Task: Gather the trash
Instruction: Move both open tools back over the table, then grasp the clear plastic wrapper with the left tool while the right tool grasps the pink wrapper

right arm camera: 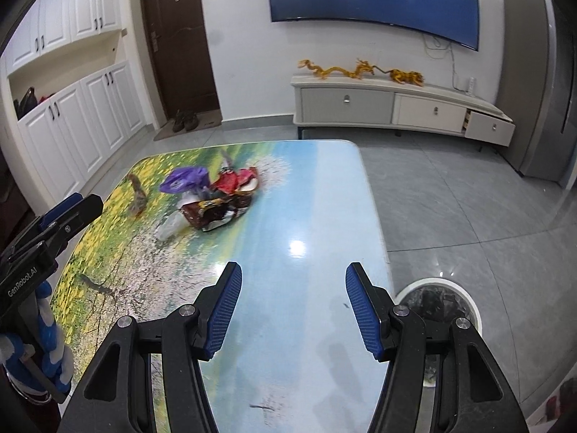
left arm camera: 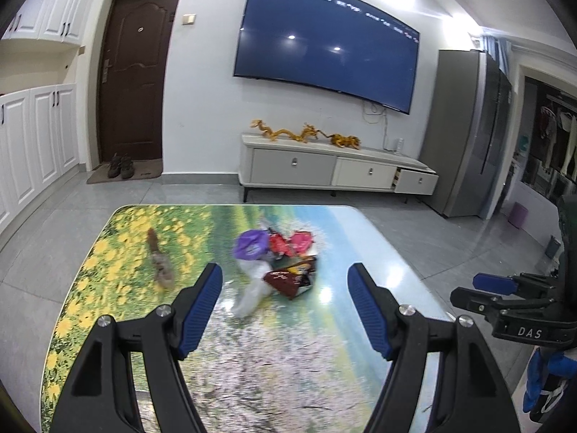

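Ahead, lay heaped mid-table [left arm camera: 389,249]: trash pile [left arm camera: 277,263], dead ahead of left gripper [left arm camera: 285,310], jaws spread wide, holding nothing. Sat nearer than right gripper [right arm camera: 292,310], also parted and empty, pile up-left of it. Waited beside right: bin [right arm camera: 438,301].

You are in a home's living room: at twelve o'clock a large wall-mounted flat television [left arm camera: 326,41] hangs above a low white drawer cabinet [left arm camera: 335,169] bearing golden dragon figurines [left arm camera: 306,133]. At ten o'clock a dark brown wooden entry door [left arm camera: 135,72] has shoes [left arm camera: 120,166] on its mat, beside white panelled cupboards [left arm camera: 39,137].
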The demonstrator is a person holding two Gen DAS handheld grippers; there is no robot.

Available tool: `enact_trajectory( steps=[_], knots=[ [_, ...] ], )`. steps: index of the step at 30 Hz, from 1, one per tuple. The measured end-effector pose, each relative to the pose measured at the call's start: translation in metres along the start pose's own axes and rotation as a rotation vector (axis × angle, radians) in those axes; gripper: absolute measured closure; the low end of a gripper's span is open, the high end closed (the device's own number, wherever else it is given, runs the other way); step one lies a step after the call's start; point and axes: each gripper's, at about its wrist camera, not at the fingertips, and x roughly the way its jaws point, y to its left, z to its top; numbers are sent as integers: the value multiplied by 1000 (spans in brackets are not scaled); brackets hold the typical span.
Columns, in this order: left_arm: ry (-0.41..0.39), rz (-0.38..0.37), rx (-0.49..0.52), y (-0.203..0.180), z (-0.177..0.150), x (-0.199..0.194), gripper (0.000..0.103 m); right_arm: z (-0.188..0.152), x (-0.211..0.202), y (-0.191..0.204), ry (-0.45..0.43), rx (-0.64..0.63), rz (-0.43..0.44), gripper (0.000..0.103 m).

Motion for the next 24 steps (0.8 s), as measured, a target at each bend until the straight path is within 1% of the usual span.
enact_trajectory(
  steps=[6, 12, 15, 20, 24],
  knots=[
    [26, 44, -36, 31, -3, 9, 32, 11, 18, 20, 20, -32, 31, 44],
    [48, 92, -47, 52, -6, 20, 32, 18, 38, 31, 50, -47, 54, 44],
    [79, 115, -67, 66, -9, 31, 32, 20, 48, 33, 62, -46, 63, 44],
    [135, 162, -104, 101, -16, 51, 32, 27, 67, 31, 81, -35, 83, 44],
    [167, 177, -142, 127, -16, 65, 32, 33, 88, 30, 103, -20, 113, 44]
  ],
)
